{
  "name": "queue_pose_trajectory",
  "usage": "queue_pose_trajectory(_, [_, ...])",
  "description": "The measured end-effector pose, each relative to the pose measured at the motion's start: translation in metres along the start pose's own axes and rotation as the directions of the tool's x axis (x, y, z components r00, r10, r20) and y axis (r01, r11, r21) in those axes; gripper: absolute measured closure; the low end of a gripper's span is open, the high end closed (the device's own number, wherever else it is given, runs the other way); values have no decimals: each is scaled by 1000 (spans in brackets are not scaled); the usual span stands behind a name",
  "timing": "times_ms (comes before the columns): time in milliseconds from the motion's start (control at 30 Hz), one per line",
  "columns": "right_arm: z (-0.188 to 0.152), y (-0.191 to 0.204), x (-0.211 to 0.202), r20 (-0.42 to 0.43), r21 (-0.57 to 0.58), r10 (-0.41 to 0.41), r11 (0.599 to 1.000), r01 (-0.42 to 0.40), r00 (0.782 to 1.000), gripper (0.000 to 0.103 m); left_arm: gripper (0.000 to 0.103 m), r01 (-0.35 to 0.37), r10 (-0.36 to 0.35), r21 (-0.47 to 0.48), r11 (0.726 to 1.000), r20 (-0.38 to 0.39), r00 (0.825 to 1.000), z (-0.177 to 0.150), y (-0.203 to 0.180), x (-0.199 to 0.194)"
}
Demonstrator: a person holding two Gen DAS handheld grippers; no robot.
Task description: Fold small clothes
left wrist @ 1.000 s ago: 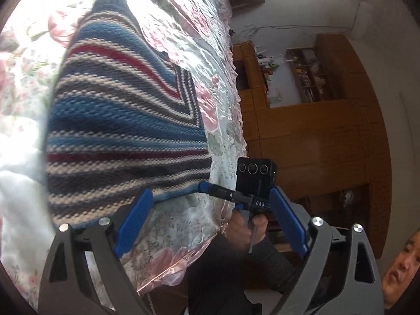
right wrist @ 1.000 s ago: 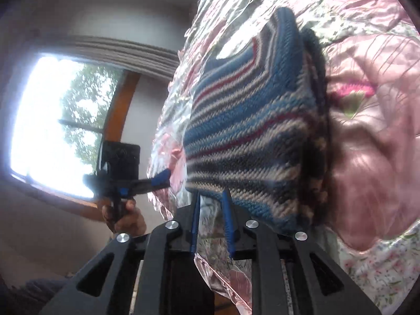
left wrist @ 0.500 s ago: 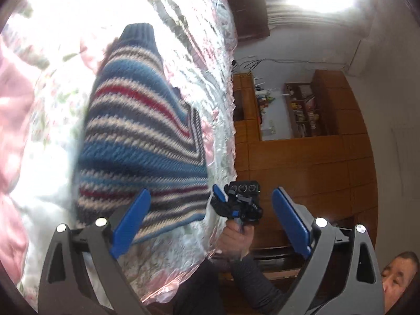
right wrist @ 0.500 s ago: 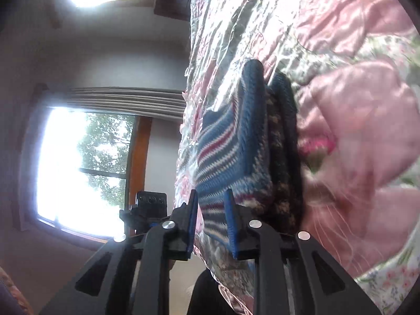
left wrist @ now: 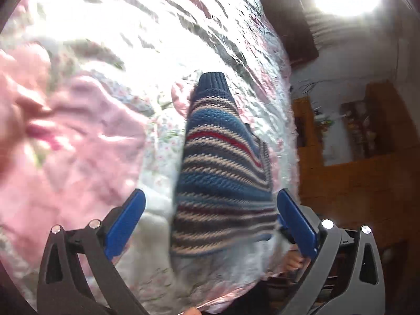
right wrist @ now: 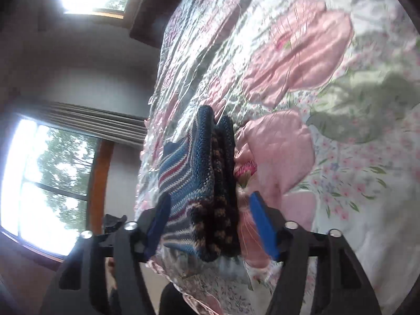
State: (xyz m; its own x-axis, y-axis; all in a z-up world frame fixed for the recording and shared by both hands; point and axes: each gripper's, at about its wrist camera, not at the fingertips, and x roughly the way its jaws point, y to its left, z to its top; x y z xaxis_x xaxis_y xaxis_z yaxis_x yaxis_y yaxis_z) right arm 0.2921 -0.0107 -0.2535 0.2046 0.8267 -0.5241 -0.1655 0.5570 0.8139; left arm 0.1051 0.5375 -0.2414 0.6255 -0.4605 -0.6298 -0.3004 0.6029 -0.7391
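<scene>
Dead ahead of both spread-open grippers, left gripper (left wrist: 210, 220) and right gripper (right wrist: 210, 225): folded blue-striped knit sweater (left wrist: 223, 173), long axis running away, neither gripping.

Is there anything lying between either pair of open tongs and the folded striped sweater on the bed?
Nothing visible. The striped sweater lies folded on the floral quilt, and both the left tongs and right tongs face it open with only quilt between.
</scene>
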Motion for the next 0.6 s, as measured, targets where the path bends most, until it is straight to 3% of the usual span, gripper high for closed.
queue_pose_trajectory(33, [-11,24,-13,29,-68,-45,997,47,999,8,3,-80,76,95,992,46,996,-16,-17,-18])
queue_pose_trajectory(100, [-45,71,-37,100,-210,-153,963,172,983,4,3,-261,227,253,932,155,961,-52,-59,-50])
queue_pose_trajectory(167, [-82,111,-52,182,-312,-274,895,320,944,4,3,-358,286,329,874,249,925,-86,-92,-77])
queue_pose_trajectory(300, [-150,171,-68,306,-371,-406,782,500,861,4,3,-398,281,350,848,340,897,-146,-137,-119])
queue_pose_trajectory(367, [-176,193,-68,339,-396,-451,728,560,825,4,3,-406,296,361,839,324,899,-171,-151,-129])
queue_pose_trajectory(433, [-192,212,-69,341,-417,-479,694,587,809,4,3,-384,275,377,843,313,909,-195,-165,-138])
queue_pose_trajectory(500, [-207,227,-71,321,-438,-495,678,590,808,4,3,-361,250,394,845,306,919,-214,-173,-145])
queue_pose_trajectory(567, [-219,242,-74,311,-466,-476,678,569,822,4,3,-374,255,410,832,318,913,-230,-179,-148])
queue_pose_trajectory(600, [-226,250,-77,338,-475,-479,657,586,810,4,3,-385,261,420,822,322,910,-235,-182,-148])
